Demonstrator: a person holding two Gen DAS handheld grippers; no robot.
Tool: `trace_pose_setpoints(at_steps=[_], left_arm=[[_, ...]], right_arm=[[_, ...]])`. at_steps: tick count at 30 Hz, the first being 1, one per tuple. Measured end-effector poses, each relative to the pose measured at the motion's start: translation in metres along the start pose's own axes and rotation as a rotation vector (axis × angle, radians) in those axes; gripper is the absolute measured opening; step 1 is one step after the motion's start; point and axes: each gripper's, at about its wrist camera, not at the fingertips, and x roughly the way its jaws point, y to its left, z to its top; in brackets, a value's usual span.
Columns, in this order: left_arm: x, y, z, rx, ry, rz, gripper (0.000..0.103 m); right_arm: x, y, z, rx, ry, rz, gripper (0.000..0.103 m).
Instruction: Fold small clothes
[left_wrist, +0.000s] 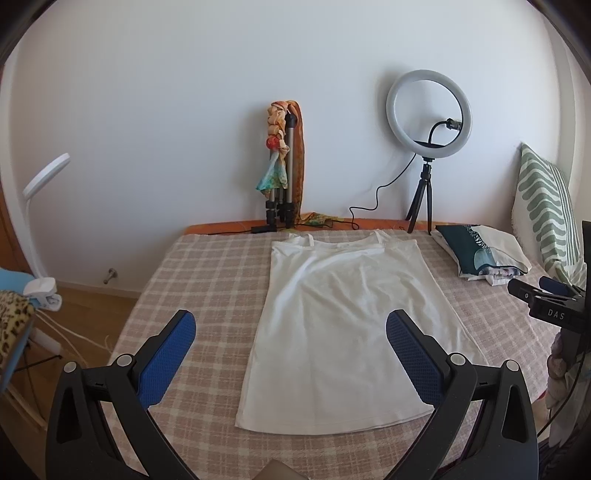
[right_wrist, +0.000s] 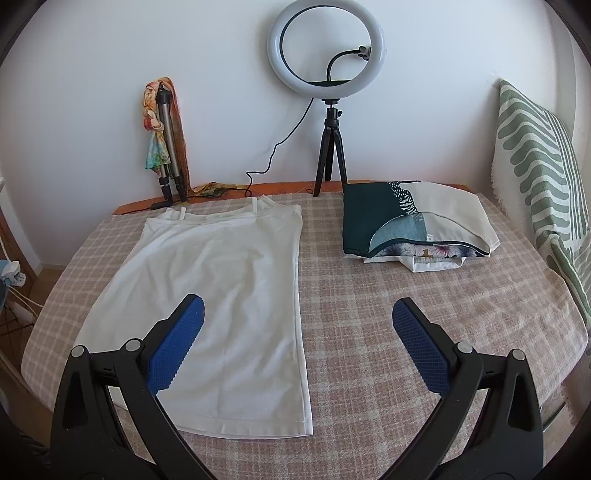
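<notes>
Left wrist view: we see the left gripper (left_wrist: 291, 336) spread wide and holding nothing, poised above the near half of a white tank top (left_wrist: 343, 325) that lies flat, straps toward the wall, on the checked bedspread (left_wrist: 207, 273). No fold is yet made, so we judge the task to stand at its opening step, the approach to the garment. The next move, in our judgement, calls for lowering onto the hem or a side edge and pinching thin fabric without gathering the bedspread beneath. At the right margin we glimpse part of the right gripper (left_wrist: 546, 299); its jaws cannot be read from here. Beyond the top stand a folded tripod (left_wrist: 282, 184) hung with a patterned scarf, and a ring light (left_wrist: 428, 110) on its small stand, whose cable trails along the far edge close to the straps.

Right wrist view: we see the right gripper (right_wrist: 297, 339) likewise wide apart and empty, its left finger over the garment and its right finger over bare bedspread, so that the long right edge of the tank top (right_wrist: 221, 295) lies between them. A stack of folded clothes (right_wrist: 417, 225) sits well apart to the right, near a striped cushion (right_wrist: 539, 166). Nothing rests on the garment; only the cable and stand near the straps might, we judge, hinder a lengthwise fold.
</notes>
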Motion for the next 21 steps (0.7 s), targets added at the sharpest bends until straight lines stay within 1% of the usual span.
trace_pose_setpoints(at_steps=[9, 12, 13, 14, 16, 18, 21], left_arm=[[0.002, 0.010, -0.006, -0.007, 0.018, 0.008, 0.103], [0.012, 0.019, -0.013, -0.025, 0.060, -0.016, 0.103], [0.015, 0.023, -0.017, -0.036, 0.078, -0.033, 0.103], [0.020, 0.027, -0.021, -0.049, 0.097, -0.043, 0.103], [0.026, 0.036, -0.029, -0.069, 0.126, -0.036, 0.103], [0.032, 0.043, -0.038, -0.071, 0.146, -0.020, 0.102], [0.038, 0.053, -0.050, -0.076, 0.167, -0.008, 0.098]], right_arm=[[0.003, 0.012, 0.006, -0.016, 0.010, 0.017, 0.103], [0.007, 0.020, 0.010, -0.019, 0.017, 0.031, 0.103], [0.008, 0.021, 0.011, -0.012, 0.021, 0.043, 0.103], [0.010, 0.022, 0.014, 0.008, 0.025, 0.074, 0.103], [0.014, 0.025, 0.018, 0.025, 0.034, 0.103, 0.103], [0.018, 0.032, 0.022, 0.024, 0.034, 0.107, 0.103], [0.025, 0.045, 0.029, 0.011, 0.035, 0.127, 0.103]])
